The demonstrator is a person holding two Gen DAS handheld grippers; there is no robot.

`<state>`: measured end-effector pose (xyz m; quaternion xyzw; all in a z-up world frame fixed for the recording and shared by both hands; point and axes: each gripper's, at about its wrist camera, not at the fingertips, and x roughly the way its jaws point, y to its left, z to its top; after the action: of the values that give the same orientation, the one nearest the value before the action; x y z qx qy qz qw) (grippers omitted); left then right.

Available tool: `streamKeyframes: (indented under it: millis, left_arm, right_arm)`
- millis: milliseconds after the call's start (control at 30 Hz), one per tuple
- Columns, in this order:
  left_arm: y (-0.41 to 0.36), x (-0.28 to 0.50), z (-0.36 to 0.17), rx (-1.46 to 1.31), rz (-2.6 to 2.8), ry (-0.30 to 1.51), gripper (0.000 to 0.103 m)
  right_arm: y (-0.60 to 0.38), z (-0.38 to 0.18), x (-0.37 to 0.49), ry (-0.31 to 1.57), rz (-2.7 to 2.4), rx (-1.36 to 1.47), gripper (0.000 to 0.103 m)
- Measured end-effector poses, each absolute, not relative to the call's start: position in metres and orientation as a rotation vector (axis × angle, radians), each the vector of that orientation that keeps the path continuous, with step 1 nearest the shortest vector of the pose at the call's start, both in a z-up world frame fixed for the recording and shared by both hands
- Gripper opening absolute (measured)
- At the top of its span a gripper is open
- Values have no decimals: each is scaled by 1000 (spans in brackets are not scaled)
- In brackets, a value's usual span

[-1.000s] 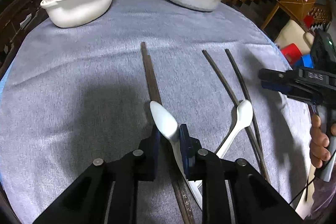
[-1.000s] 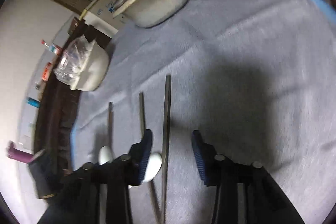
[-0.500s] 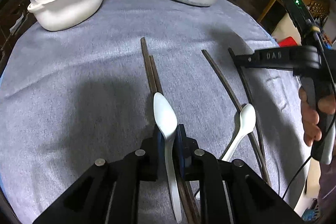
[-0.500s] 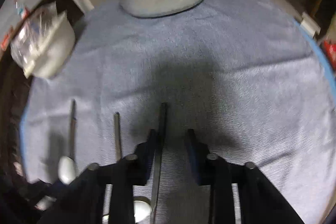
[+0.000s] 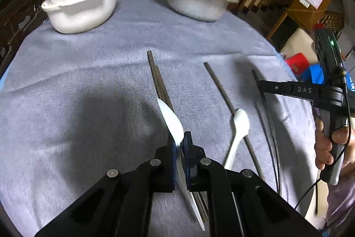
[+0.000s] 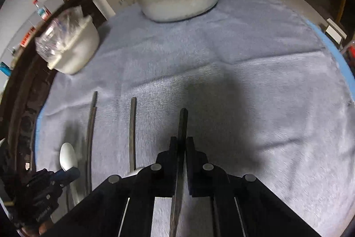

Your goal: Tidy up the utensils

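Observation:
My left gripper (image 5: 180, 137) is shut on a white spoon (image 5: 170, 118), whose bowl sticks out past the pads above a pair of dark chopsticks (image 5: 158, 79) on the cloth. To its right lie a single chopstick (image 5: 218, 87) and a second white spoon (image 5: 239, 123) leaning on it. My right gripper (image 6: 181, 144) is shut on another dark chopstick (image 6: 183, 123), which runs back between its fingers. From the right wrist, the single chopstick (image 6: 132, 130), the pair (image 6: 91, 137) and the held spoon (image 6: 67, 157) lie to the left.
A white basin (image 5: 82, 12) with a plastic bag in it stands at the back left. A lidded metal pot (image 5: 197, 1) stands at the back centre. Grey cloth (image 5: 66, 81) covers the round table. A person's hand (image 5: 326, 143) grips the right tool's handle at the table's right edge.
The right jaws went from wide apart to shut on the rightmost chopstick, and that view swung round. The left jaws tightened on the spoon, which now stands on edge.

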<state>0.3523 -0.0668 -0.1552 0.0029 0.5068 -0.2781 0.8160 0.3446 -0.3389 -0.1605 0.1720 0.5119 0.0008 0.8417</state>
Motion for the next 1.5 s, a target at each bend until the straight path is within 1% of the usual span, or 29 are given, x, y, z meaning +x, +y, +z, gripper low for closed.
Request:
streamKeyframes:
  millis: [233, 500, 733, 1033, 1300, 1500]
  left_arm:
    - [-43, 324, -133, -29, -602, 1014, 6]
    - [-11, 267, -101, -135, -598, 892, 6]
    - [-6, 207, -80, -157, -588, 797, 7]
    - [-17, 162, -51, -208, -633, 690, 7]
    - [-29, 138, -29, -221, -651, 597, 7]
    - [-33, 125, -27, -223, -621, 559, 7]
  right_arm:
    - [-361, -127, 299, 959, 23, 419, 7]
    - [-368, -92, 236, 772, 28, 480, 7]
    - [-361, -59, 171, 608, 2, 486, 7]
    - [-348, -20, 99, 426, -69, 420, 7]
    - [-343, 13, 58, 324, -94, 359, 7]
    - [-338, 27, 43, 313, -66, 329, 7]
